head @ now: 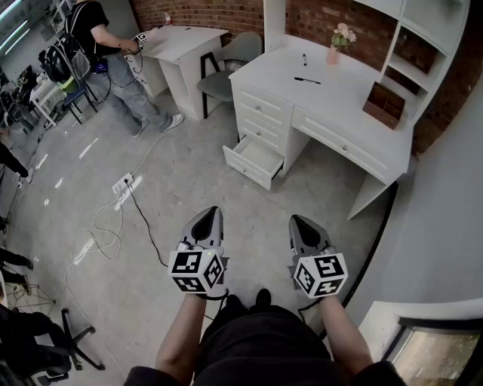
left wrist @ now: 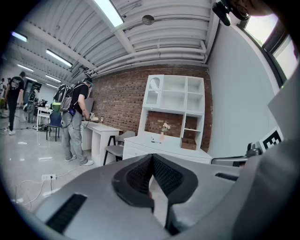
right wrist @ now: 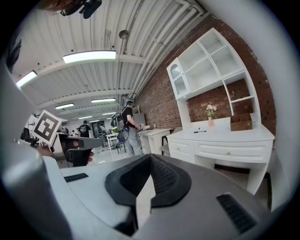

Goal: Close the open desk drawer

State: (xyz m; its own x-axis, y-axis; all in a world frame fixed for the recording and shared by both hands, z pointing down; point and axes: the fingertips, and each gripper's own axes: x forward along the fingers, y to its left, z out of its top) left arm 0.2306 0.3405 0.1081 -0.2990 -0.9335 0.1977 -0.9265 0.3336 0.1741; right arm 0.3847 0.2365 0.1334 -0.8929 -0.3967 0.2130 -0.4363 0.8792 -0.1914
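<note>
Drawer point(head: 256, 160), a shallow white box with a panelled front, stands pulled out at the foot of a stack of three in the white desk point(head: 343, 147), upper right of centre in the head view; the two above it sit flush. The smooth tabletop point(head: 343, 94) carries two dark pens point(head: 307, 80), one pink vase point(head: 333, 53) of flowers and one brown box point(head: 383, 104), with red brick wall point(head: 219, 13) behind. The glossy grey floor point(head: 189, 181) lies between the desk and the two grippers at lower centre. Left gripper point(head: 211, 213) and right gripper point(head: 299, 221) are held side by side on bare forearms, level, tips pointing up the frame toward the desk and well apart from the drawer. Each is a smooth grey shell tapering to a point, with one marker cube point(head: 198, 271) at its rear. In the left gripper view the ribbed black pads point(left wrist: 138, 178) meet at their tips with nothing between them; in the right gripper view the pads point(right wrist: 164, 176) likewise meet, so both pairs of jaws are closed and empty.
</note>
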